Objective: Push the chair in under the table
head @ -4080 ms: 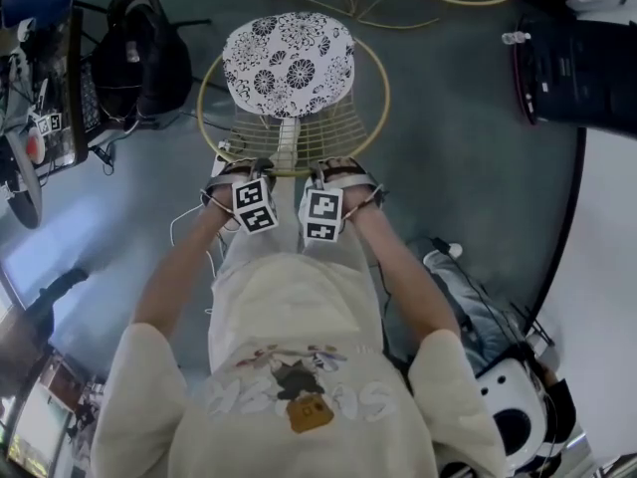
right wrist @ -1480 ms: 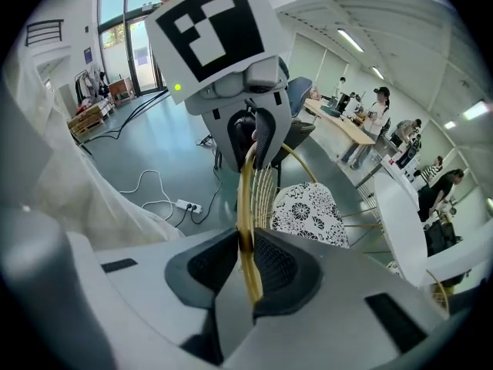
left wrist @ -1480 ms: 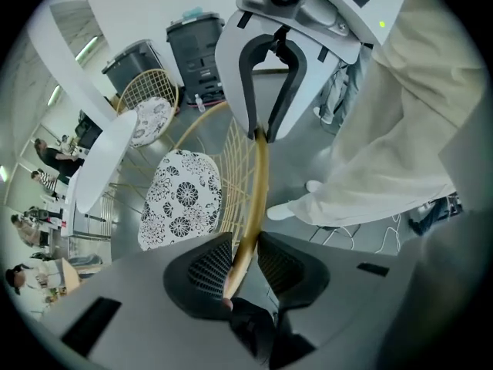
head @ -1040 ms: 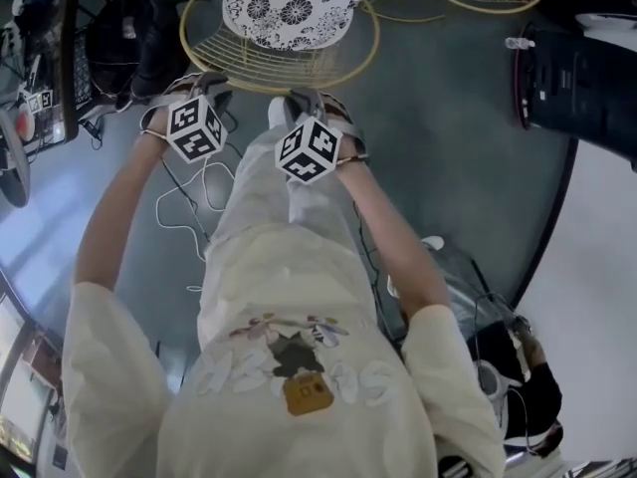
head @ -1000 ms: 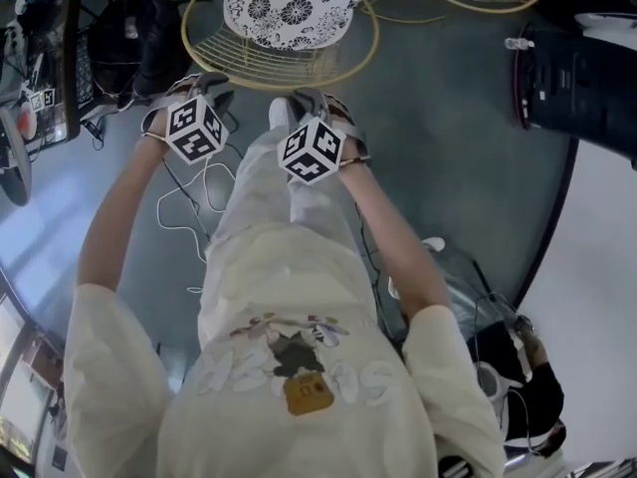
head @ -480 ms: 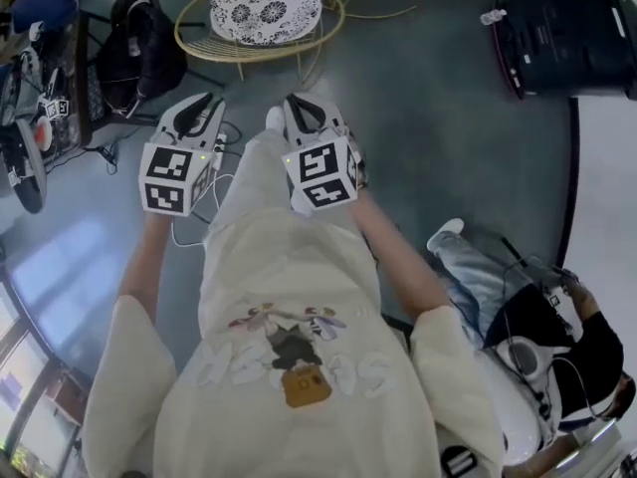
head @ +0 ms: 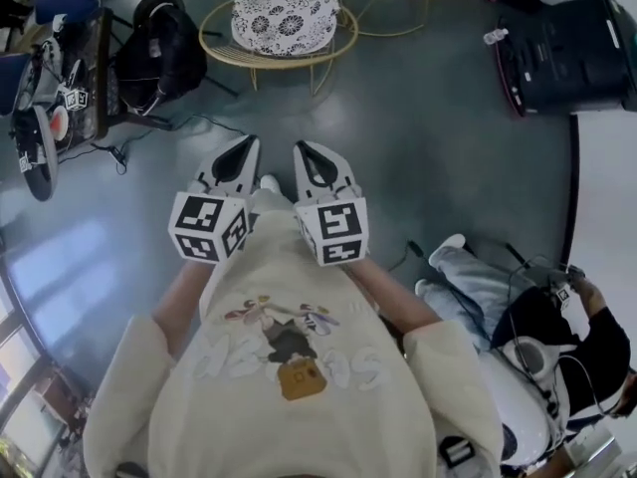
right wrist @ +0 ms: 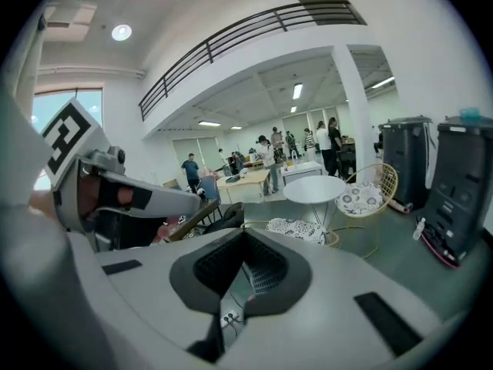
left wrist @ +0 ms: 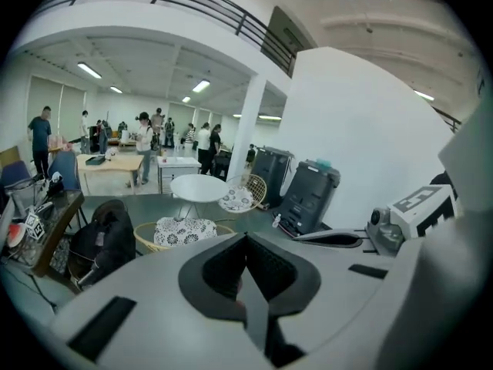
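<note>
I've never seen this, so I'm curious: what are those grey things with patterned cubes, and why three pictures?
A person holds a pinching tool in each hand: the left hand-held gripper and the right hand-held gripper. The cubes are part of them. One picture looks down from a camera on the person's head; the other two come from cameras on the tools. Both are shut and empty; the right one's jaws have just closed. Ahead on the floor stand a wire chair and a round white table.

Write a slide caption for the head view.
Left claw and right claw, both shut and empty, side by side over the grey floor, clear of the wire chair.
</note>
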A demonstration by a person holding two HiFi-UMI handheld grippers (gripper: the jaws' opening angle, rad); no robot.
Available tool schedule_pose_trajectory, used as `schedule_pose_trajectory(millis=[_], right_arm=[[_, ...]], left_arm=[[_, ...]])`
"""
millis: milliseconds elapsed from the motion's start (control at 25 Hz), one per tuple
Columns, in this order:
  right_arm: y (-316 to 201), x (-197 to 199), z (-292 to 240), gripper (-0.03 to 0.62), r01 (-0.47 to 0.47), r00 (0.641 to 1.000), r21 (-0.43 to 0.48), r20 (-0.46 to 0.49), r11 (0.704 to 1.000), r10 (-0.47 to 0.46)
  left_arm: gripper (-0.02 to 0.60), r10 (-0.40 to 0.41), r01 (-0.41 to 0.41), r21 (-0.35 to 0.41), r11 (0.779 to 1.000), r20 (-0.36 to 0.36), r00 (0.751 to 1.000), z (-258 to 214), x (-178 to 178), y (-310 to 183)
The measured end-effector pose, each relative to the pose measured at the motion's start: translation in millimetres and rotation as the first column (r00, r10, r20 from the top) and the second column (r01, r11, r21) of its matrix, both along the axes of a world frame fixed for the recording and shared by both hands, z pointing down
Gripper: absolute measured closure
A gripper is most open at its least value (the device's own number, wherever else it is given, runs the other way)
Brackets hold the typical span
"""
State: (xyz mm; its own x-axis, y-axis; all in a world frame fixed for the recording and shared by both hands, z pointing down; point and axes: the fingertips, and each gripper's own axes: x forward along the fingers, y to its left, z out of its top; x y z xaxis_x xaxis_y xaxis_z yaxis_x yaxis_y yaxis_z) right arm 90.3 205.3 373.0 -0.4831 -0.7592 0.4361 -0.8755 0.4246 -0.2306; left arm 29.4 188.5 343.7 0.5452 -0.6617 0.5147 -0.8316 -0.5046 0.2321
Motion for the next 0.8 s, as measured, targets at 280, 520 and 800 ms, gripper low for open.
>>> schedule_pose_trajectory(millis=[280,520,800], right_arm=[[-5,-33,-31,0.588,-0.046,0.998,0.063,0.037,0.997,0.044],[-14,-54,-42,0.586,-0.043,0.998,0.077,0.040,0.996,0.040],[-19,-71,-46,0.588,-0.038,0.999,0.082,0.004,0.996,0.038]], left_arm=[[0.572,-0.056,0.057,0.021,0.998,-0.047,0.997,-9,-20,15],[0.572,-0.065,0.068,0.055,0.996,-0.044,0.997,-13,-37,13],[0.572,-0.067,0.072,0.066,0.995,-0.070,0.995,-19,-57,7]])
